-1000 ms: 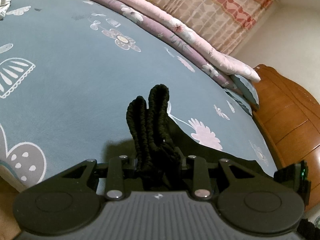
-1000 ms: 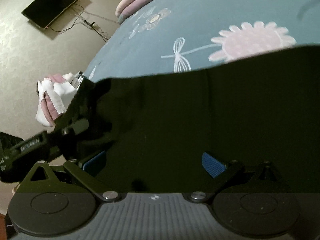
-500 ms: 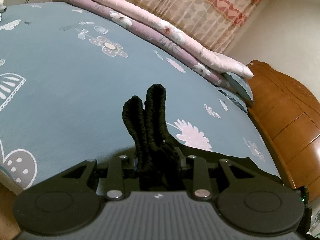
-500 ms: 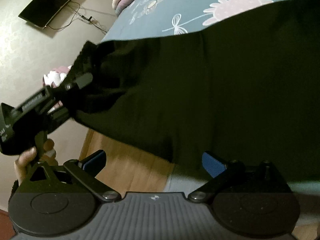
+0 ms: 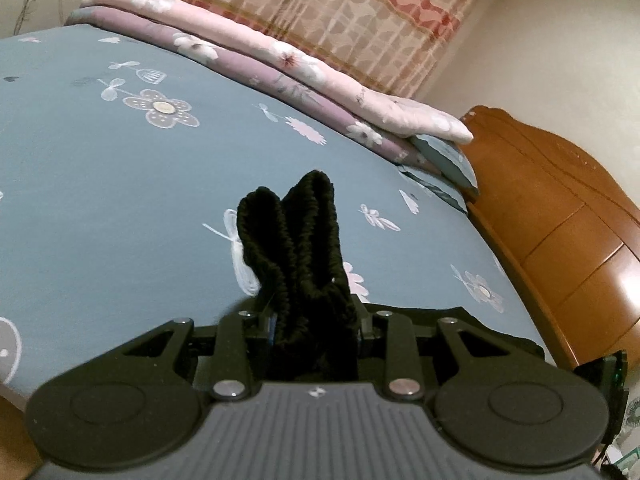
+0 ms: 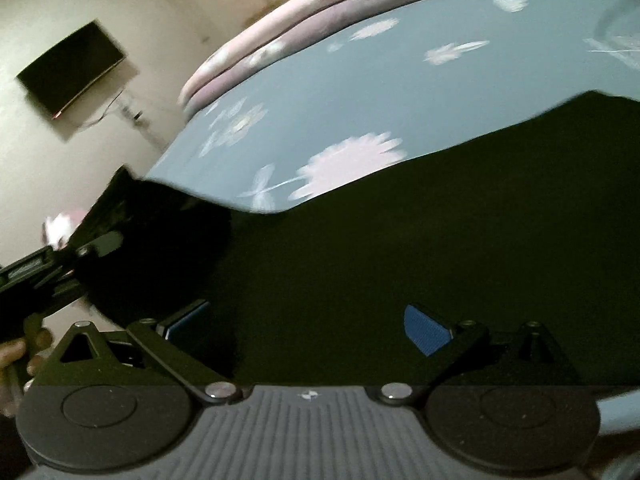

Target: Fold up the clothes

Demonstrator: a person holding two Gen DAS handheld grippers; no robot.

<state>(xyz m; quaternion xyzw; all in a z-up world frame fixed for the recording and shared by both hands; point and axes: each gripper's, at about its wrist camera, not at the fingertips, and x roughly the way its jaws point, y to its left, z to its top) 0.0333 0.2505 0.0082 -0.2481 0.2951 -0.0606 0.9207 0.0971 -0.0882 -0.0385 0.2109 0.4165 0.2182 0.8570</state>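
A black garment, gathered at its ribbed elastic band [image 5: 296,240], sticks up from between the fingers of my left gripper [image 5: 316,320], which is shut on it. The rest of the cloth trails right along the bed edge [image 5: 460,320]. In the right wrist view the same garment [image 6: 400,240] spreads wide and dark over the blue floral bed sheet [image 6: 340,92]. My right gripper [image 6: 306,324] is open, its blue pads [image 6: 424,330] far apart with the cloth lying beyond them. The left gripper [image 6: 92,248] shows at the left, holding the garment's corner up.
A folded pink and purple quilt [image 5: 280,60] lies along the far side of the bed. A wooden headboard [image 5: 560,220] stands at the right. A dark TV [image 6: 70,68] hangs on the wall. A person's hand [image 6: 16,356] holds the left tool.
Both grippers moved up and over the bed. The garment, hanging over the floor half a second ago, now lies against the sheet. The left grip is unchanged.
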